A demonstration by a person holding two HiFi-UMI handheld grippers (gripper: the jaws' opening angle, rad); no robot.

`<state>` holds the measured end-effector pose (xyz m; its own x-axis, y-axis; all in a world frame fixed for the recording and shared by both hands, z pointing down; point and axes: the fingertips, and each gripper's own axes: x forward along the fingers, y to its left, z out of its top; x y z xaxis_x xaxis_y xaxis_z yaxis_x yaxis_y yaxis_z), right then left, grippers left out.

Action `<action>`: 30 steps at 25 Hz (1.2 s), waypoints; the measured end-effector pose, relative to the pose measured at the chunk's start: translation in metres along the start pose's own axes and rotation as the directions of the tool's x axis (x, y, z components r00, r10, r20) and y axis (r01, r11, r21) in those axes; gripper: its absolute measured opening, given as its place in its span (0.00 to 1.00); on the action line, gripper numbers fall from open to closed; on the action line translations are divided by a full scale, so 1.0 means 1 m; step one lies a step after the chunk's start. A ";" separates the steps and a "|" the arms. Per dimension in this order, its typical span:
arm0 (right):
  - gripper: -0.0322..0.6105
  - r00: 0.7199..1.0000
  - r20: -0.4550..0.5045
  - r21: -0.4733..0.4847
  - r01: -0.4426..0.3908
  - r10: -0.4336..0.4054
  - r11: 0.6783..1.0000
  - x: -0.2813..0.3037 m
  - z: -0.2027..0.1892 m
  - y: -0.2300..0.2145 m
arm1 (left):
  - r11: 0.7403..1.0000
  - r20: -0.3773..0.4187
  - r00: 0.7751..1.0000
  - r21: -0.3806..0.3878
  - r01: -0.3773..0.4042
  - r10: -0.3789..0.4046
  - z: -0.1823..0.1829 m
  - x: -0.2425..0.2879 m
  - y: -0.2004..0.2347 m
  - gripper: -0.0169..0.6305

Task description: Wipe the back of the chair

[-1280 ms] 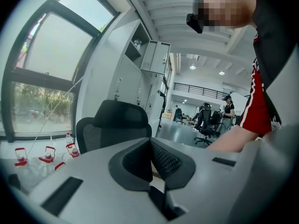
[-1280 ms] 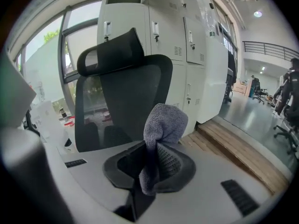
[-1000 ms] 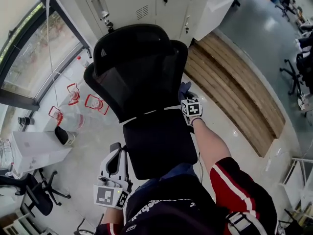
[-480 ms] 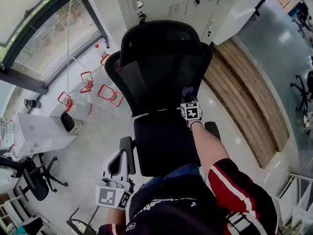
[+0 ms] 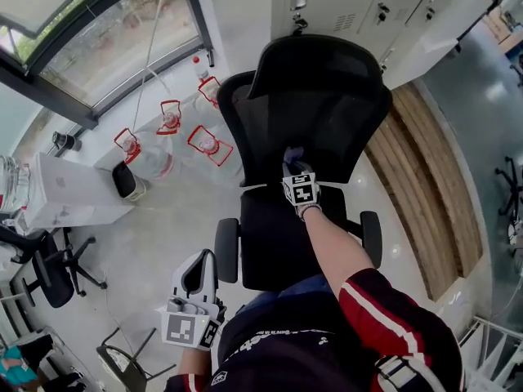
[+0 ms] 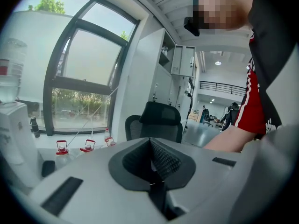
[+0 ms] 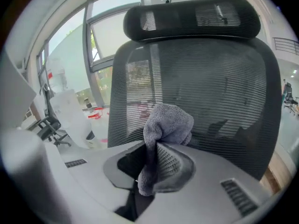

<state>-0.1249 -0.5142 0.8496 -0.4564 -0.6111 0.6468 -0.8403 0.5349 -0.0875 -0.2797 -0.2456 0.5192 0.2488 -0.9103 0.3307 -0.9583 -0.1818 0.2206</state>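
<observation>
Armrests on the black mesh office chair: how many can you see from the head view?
2. One black padded armrest stands at the left of the black mesh office chair's seat, the other at its right. Neither is hidden.

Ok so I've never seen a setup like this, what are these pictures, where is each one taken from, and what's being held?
There is no robot here: a person holds a pair of hand-held tongs in each hand. One picture comes from a camera on the person's head, looking steeply down. The other two come from cameras riding on each pair of tongs. The right tongs are shut on a grey cloth, held up at the mesh backrest of a black office chair. Whether the cloth touches the mesh is hard to tell. The left tongs are shut and empty, held low beside the person. On the floor by the window stand clear water jugs with red handles.
</observation>
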 end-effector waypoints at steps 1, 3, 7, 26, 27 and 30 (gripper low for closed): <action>0.15 1.000 0.003 -0.006 -0.020 0.020 1.000 0.005 0.004 0.015 | 1.000 0.003 1.000 -0.005 -0.014 0.014 0.000 -0.005 0.006 0.06; 0.15 0.998 0.012 -0.017 -0.056 0.056 0.998 0.014 0.011 0.042 | 0.999 0.009 0.999 -0.015 -0.043 0.043 -0.001 -0.016 0.018 0.06; 0.15 0.993 0.011 -0.037 -0.118 0.119 0.992 0.033 0.022 0.089 | 0.994 0.012 0.995 -0.037 -0.098 0.099 -0.006 -0.033 0.041 0.06; 0.15 0.900 0.132 -0.151 -0.396 0.416 0.906 -0.069 0.098 0.181 | 0.998 0.102 0.995 -0.061 -0.005 0.012 0.011 -0.042 0.039 0.06; 0.15 0.902 0.141 -0.153 -0.388 0.409 0.909 -0.084 0.099 0.177 | 0.998 0.108 0.994 -0.057 0.015 -0.009 0.013 -0.041 0.033 0.06; 0.15 0.907 0.167 -0.162 -0.362 0.387 0.918 -0.130 0.100 0.164 | 0.997 0.113 0.991 -0.036 0.070 -0.065 0.017 -0.037 0.012 0.06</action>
<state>-0.2327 -0.4055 0.6755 -0.7877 -0.4449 0.4262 -0.5592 0.8066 -0.1915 -0.3032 -0.2206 0.4941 0.2934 -0.9328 0.2094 -0.9329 -0.2316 0.2757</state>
